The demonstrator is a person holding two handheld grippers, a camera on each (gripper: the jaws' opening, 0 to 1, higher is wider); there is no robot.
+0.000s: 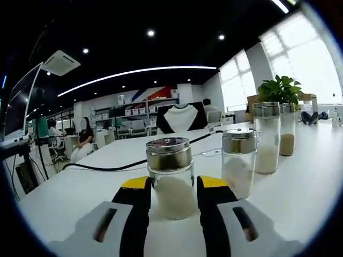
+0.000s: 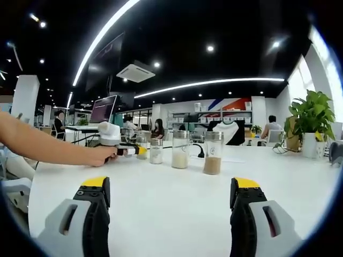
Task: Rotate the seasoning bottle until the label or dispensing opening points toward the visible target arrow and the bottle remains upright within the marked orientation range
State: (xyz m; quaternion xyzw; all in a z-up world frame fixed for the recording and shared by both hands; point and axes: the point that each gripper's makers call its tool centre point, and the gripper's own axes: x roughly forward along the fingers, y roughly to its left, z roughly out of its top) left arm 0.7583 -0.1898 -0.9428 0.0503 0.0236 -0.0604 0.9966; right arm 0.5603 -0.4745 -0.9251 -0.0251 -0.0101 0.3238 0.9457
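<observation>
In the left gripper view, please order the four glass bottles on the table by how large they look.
1. Nearest bottle, standing between the left tongs.
2. Short bottle beside it.
3. Tall bottle with white filling.
4. Tall bottle with brown filling, partly hidden.

Nearness to the camera enlarges the first; true sizes remain unsure.

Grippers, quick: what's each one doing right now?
Left gripper: jaws around the short glass seasoning bottle with metal cap; grip cannot be told.
Right gripper: open, holding nothing.

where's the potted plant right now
In the right gripper view the potted plant stands at the far right of the white table, right of the tall bottle of brown seasoning.
</observation>
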